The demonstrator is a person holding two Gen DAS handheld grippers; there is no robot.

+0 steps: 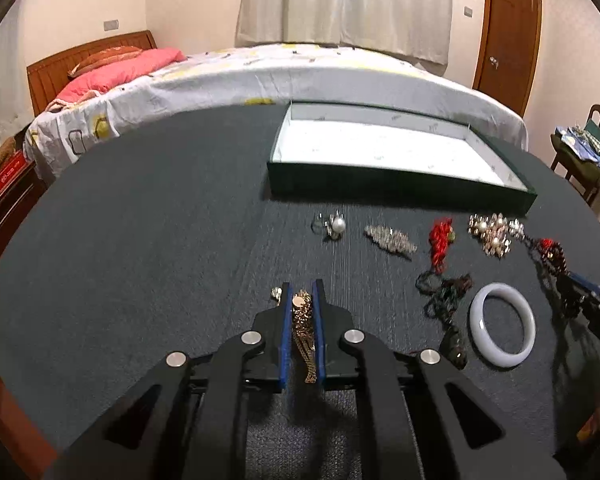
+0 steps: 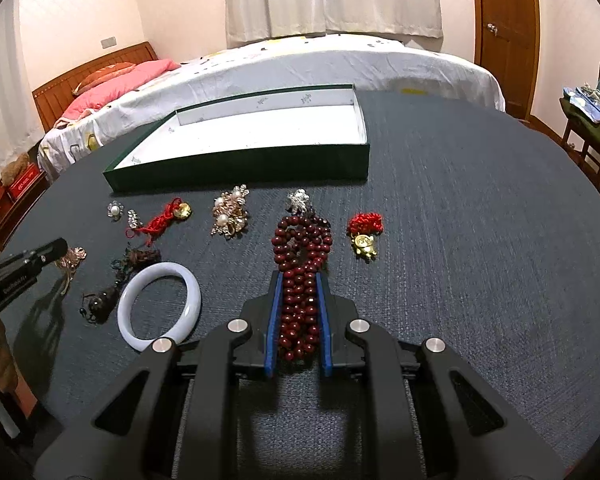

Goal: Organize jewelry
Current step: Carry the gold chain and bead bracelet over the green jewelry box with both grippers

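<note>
Left wrist view. The left gripper (image 1: 302,300) is closed on a gold chain (image 1: 304,332), which is pinched between the two blue pads (image 1: 286,336) and lies along them, low over the dark table cover (image 1: 140,240). Beyond it stands the open green box (image 1: 400,184), white inside. Between box and gripper lie a pearl earring (image 1: 337,224), a silver brooch (image 1: 390,240), a red knotted cord (image 1: 440,242) and a pearl-and-gold cluster (image 1: 494,234); nearer, a white bangle (image 1: 503,324) lies flat just beside a dark bead string (image 1: 446,300). The right edge is blurred, so the object there is probably the other gripper.

Right wrist view. The right gripper (image 2: 299,280) is closed around a dark red bead bracelet (image 2: 302,264); the beads fill the gap between its pads and loop out past the fingertips onto the table cover. A red-and-gold charm (image 2: 365,234) lies just to its right, well apart from the box.
</note>
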